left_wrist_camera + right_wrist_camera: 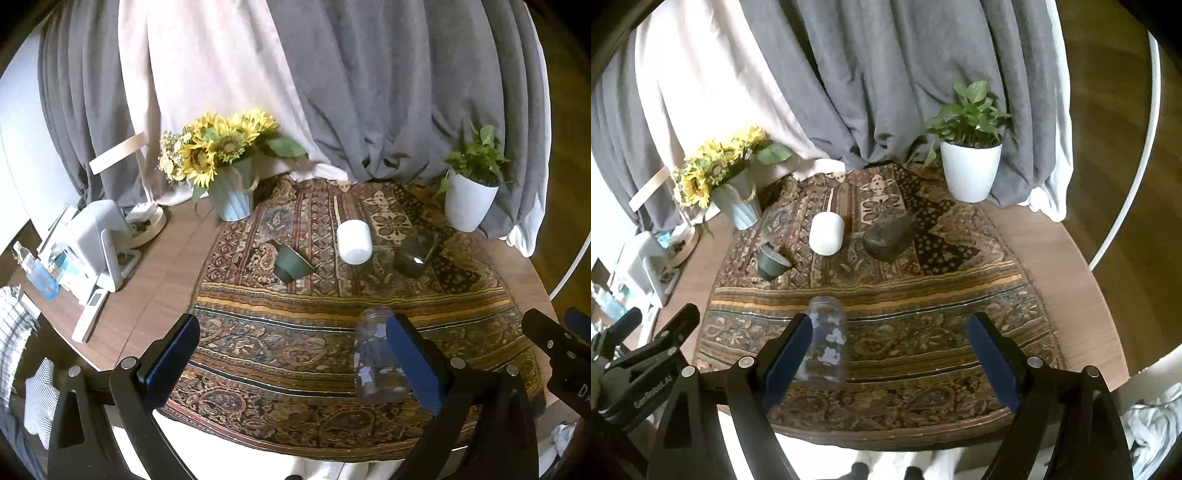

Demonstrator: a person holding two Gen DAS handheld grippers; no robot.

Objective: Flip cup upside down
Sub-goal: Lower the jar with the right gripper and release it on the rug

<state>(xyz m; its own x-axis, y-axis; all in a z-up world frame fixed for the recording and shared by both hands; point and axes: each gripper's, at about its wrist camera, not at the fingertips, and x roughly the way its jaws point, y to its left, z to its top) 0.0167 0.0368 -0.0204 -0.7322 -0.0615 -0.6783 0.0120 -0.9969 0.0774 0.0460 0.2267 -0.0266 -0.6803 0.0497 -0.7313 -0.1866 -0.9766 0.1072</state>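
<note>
**Clear cup between two open tongs**

While both tongs gape with nothing held, the clear cup [378, 356] [825, 345] stands mouth-down beside the left tong's [295, 363] right finger and the right tong's [892, 363] left finger. Beyond, sunflowers fill a ribbed vase [232, 194]. Only the left view shows a remote [89, 314].

Grey curtains [388, 85] hang across the back, with a pale pink drape [207, 66] between them glowing with daylight. A round wooden table [1052, 258] carries a patterned cloth [905, 295]. Dark wooden floor [1108, 110] shows at the right. A white lamp [144, 218] stands at the table's left edge.
</note>
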